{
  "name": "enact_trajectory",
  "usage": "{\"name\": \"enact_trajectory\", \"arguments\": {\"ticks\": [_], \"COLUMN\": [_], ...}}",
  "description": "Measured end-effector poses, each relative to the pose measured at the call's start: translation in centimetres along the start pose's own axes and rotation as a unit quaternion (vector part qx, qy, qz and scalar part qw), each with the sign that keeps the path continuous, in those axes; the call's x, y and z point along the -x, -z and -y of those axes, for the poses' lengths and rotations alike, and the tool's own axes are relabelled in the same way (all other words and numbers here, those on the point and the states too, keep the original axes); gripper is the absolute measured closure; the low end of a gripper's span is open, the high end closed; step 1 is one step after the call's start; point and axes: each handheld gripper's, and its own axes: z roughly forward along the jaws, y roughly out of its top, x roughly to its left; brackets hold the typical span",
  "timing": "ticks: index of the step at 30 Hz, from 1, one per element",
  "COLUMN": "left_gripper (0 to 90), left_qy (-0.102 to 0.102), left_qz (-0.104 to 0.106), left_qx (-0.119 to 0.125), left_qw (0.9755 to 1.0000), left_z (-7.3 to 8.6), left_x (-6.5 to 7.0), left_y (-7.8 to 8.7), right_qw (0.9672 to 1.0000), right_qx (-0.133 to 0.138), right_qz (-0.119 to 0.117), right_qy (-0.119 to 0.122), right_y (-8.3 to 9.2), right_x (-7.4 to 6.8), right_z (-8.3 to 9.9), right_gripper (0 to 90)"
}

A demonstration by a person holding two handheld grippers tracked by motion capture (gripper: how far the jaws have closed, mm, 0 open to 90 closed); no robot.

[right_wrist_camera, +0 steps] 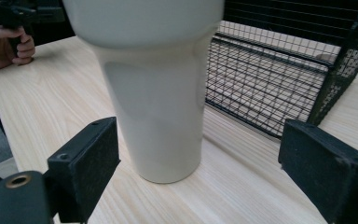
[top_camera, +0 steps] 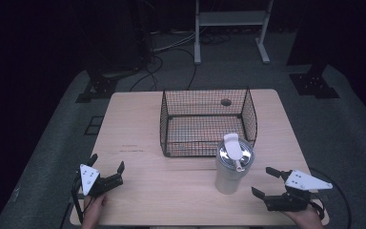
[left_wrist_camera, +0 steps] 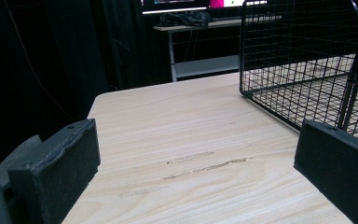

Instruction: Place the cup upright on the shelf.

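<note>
- The right gripper (top_camera: 263,182) rests at the near right edge of the table (top_camera: 138,162), held in a hand (top_camera: 310,217). Its jaws stand wide apart with nothing between them, and they face left toward the cup.
- In the right gripper view, the cup (right_wrist_camera: 158,93) stands straight ahead between the lines of the two spread jaws, close in front but not yet touched.
- The left gripper (top_camera: 108,168) sits at the near left corner, also spread wide and empty. It looks out over bare wood toward the basket's (left_wrist_camera: 307,70) left corner.
- The cup (top_camera: 231,171), a pale tumbler with a shiny lid (top_camera: 235,150) and a white straw or flap on top, stands upright near the front middle-right of the table.
- The cup lies just to the left of the right gripper and well apart from the left one, so the right hand is plainly the nearer.
- Its long axis runs straight up, with the narrow foot on the wood and the wider mouth at the top. A sideways closing grip across the body would likely suit it.
- The wire basket (top_camera: 208,121) stands just behind the cup, open at the top and empty inside. Its near wall almost meets the cup's lid in the high view.
- The likely move is a short reach left by the right gripper to clasp the cup, then a lift back over the near wall.
</note>
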Motion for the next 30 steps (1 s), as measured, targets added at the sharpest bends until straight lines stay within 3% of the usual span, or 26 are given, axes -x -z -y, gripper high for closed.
{"name": "enact_trajectory", "arguments": {"ticks": [16, 24, 30], "left_gripper": [0.0, 0.0, 0.0], "left_qy": [0.001, 0.003, 0.005], "left_qz": [0.001, 0.002, 0.002], "left_qx": [0.0, 0.001, 0.001], "left_qw": [1.0, 1.0, 1.0], "left_z": [0.0, 0.0, 0.0], "left_x": [-0.1, -0.1, -0.1], "left_y": [0.0, 0.0, 0.0], "right_qw": [0.9995, 0.9995, 0.9998], "right_qx": [0.0, 0.003, 0.003], "right_qz": [-0.031, -0.031, -0.017], "right_qy": [0.008, 0.005, 0.006], "right_y": [-2.4, -3.8, -4.6], "right_x": [-2.2, -2.7, -2.9], "right_z": [-0.7, -0.8, -1.1], "right_gripper": [7.7, 5.5, 3.4]}}
